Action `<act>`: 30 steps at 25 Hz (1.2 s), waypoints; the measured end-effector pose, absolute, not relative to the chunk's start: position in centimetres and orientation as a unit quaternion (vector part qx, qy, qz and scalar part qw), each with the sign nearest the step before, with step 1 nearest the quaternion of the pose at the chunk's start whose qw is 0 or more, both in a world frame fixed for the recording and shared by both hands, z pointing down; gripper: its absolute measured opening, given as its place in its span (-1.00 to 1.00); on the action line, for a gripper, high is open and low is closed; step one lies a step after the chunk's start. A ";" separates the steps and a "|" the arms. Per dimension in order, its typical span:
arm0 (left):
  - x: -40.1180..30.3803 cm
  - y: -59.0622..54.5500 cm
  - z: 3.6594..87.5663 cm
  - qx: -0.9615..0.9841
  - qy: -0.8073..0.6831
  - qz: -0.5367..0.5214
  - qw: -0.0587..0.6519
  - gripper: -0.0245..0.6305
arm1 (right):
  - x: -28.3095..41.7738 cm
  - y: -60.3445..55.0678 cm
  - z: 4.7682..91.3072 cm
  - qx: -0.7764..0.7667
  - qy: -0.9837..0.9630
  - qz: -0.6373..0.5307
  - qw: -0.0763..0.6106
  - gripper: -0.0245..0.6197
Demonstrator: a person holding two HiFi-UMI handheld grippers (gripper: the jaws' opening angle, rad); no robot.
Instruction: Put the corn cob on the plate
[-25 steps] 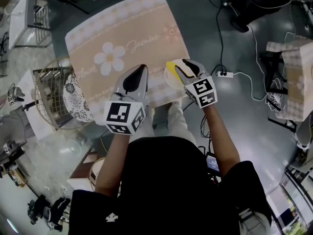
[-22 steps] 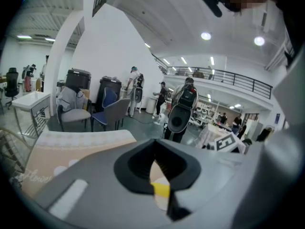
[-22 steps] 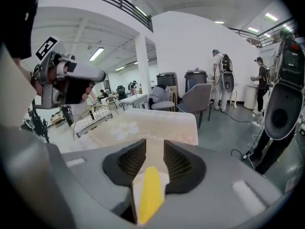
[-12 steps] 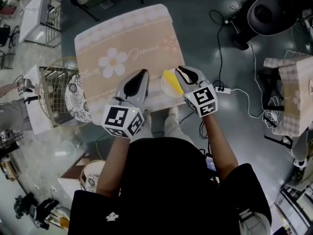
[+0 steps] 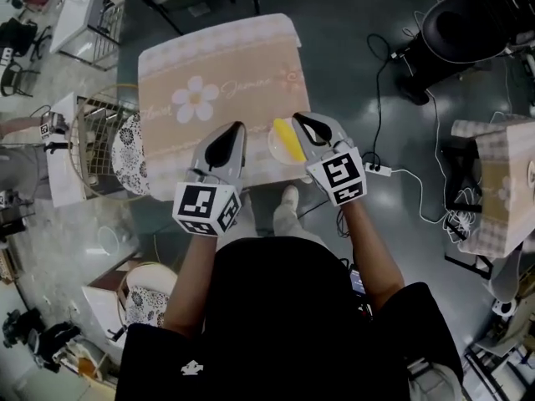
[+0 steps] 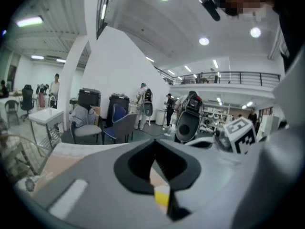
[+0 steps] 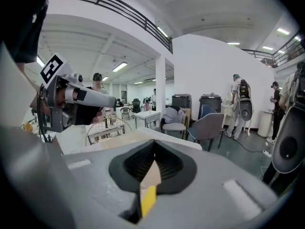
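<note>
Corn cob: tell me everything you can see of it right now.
The corn cob is a short, smooth-looking yellow bar lying flat and slanted across the small pale plate at the near right corner of the table. Only the plate seems to touch it. The right claw hangs by its far end; its jaws have just closed, with nothing between them.

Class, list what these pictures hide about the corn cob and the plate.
- Head view: the right side of the plate lies behind the right gripper, whose jaws have just been closing with nothing between them.
- Both gripper views: the corn cob shows only as a yellow sliver; each gripper's own body hides the rest.
</note>
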State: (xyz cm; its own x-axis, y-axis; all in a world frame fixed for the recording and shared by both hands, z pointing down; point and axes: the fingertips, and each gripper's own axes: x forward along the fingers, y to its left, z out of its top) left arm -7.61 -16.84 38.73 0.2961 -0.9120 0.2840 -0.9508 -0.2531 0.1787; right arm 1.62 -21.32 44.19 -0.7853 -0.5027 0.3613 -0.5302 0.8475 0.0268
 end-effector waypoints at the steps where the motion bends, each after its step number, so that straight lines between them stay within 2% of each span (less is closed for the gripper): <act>1: -7.4 -16.4 38.7 0.788 -0.594 0.072 0.148 -0.90 | 1.6 -21.2 44.0 0.269 -0.946 0.030 0.178 -0.91; 7: -7.1 -14.7 37.3 0.777 -0.616 0.076 0.110 -0.90 | 1.6 -21.4 42.0 0.255 -0.956 0.024 0.140 -0.92; 16: -9.3 -13.7 35.8 0.757 -0.642 0.065 0.105 -0.90 | 0.1 -20.3 38.3 0.240 -0.966 0.034 0.087 -0.92; 30: -11.4 -9.9 34.4 0.769 -0.631 0.057 0.080 -0.90 | -3.1 -14.8 35.9 0.245 -0.966 0.029 0.080 -0.92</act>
